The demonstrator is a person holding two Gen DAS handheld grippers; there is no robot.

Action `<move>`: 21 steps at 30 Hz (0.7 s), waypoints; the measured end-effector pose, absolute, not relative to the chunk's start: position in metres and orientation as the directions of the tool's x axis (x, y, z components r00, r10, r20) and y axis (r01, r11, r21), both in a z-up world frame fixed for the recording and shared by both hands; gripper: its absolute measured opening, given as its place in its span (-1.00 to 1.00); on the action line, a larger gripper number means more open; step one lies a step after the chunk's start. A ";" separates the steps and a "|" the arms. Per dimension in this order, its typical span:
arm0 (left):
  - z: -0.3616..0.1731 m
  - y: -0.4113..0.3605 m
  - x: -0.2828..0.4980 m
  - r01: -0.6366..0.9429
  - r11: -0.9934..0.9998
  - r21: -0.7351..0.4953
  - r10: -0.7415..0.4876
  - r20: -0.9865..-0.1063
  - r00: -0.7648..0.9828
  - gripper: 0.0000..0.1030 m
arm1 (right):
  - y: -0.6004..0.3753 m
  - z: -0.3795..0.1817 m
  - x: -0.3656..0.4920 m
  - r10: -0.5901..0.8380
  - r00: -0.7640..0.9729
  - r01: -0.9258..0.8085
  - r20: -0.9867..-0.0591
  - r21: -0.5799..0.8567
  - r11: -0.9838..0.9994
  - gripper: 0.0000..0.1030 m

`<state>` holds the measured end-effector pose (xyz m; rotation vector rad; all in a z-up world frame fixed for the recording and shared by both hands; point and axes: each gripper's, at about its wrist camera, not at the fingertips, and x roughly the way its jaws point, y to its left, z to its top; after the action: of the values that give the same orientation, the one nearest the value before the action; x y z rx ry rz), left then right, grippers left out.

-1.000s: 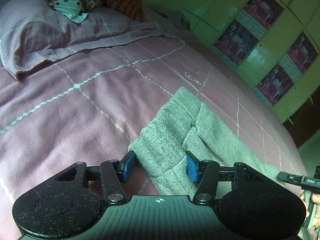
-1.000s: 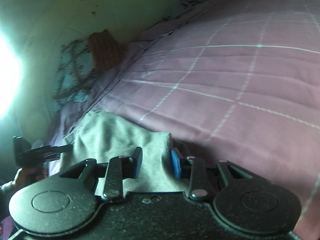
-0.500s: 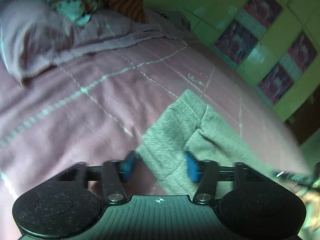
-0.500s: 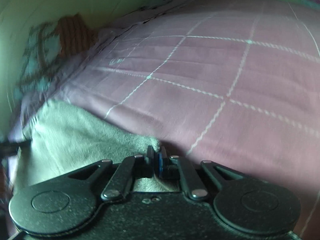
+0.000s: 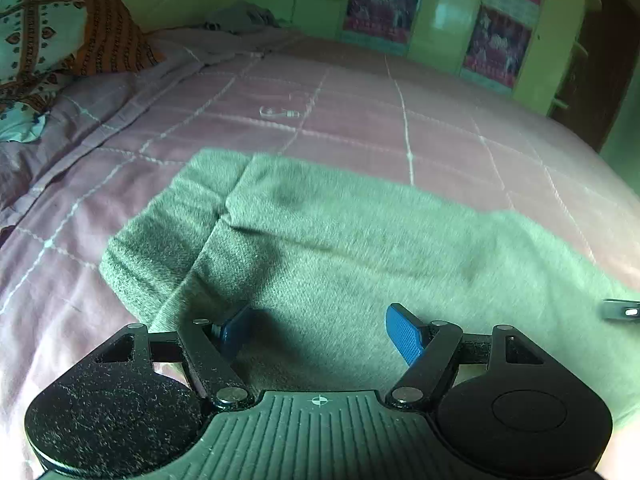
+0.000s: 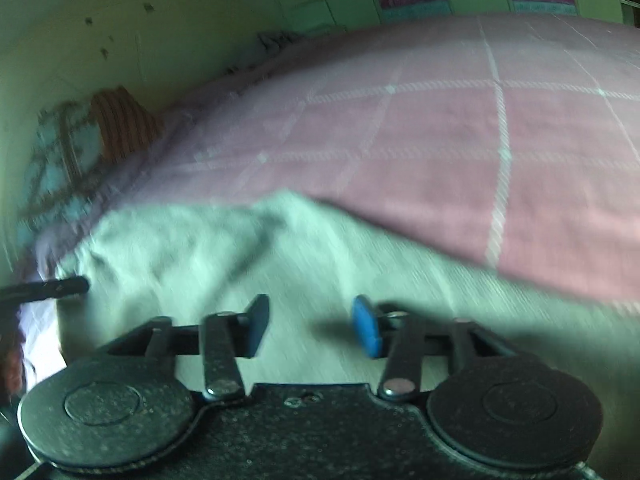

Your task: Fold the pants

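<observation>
Grey-green knit pants (image 5: 340,240) lie folded lengthwise on the pink checked bedspread (image 5: 360,120), ribbed cuffs at the left end. My left gripper (image 5: 320,332) is open and hovers over the near edge of the pants, holding nothing. In the right wrist view the pants (image 6: 240,248) spread below my right gripper (image 6: 310,326), which is open and empty above the cloth. The tip of the other gripper shows at each view's edge, in the left wrist view (image 5: 622,309) and in the right wrist view (image 6: 48,288).
Patterned pillows (image 5: 60,40) and a mauve pillow (image 5: 60,128) lie at the bed's head on the left. A green wardrobe with posters (image 5: 440,12) stands behind the bed. A small clear hook (image 5: 276,112) lies on the bedspread beyond the pants.
The right gripper, shut on the pants' edge half a second ago, has opened and let go. Both grippers have swung to face across the bed, and the pants now lie spread wider.
</observation>
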<state>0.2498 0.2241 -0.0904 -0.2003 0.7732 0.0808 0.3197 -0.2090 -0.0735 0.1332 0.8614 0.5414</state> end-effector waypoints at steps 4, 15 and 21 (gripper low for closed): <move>-0.091 0.225 0.240 -0.117 0.982 -0.146 -0.020 -0.702 0.712 0.43 | -0.289 -0.069 0.299 0.426 0.586 -0.252 -0.690 0.344 0.905 -0.23; -0.068 0.211 0.246 -0.164 0.967 -0.195 -0.003 -0.653 0.758 0.43 | -0.510 -0.043 0.223 0.060 0.732 0.258 -0.679 0.359 0.897 -0.37; -0.053 0.173 0.295 -0.052 0.997 -0.064 -0.002 -0.647 0.762 0.43 | -0.377 -0.019 0.280 0.329 0.736 -0.073 -0.591 0.415 0.907 -0.36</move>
<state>0.2955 0.1729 -0.0529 -0.0801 0.7035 0.0272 0.2795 -0.3773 -0.0187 0.3821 0.7127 0.2267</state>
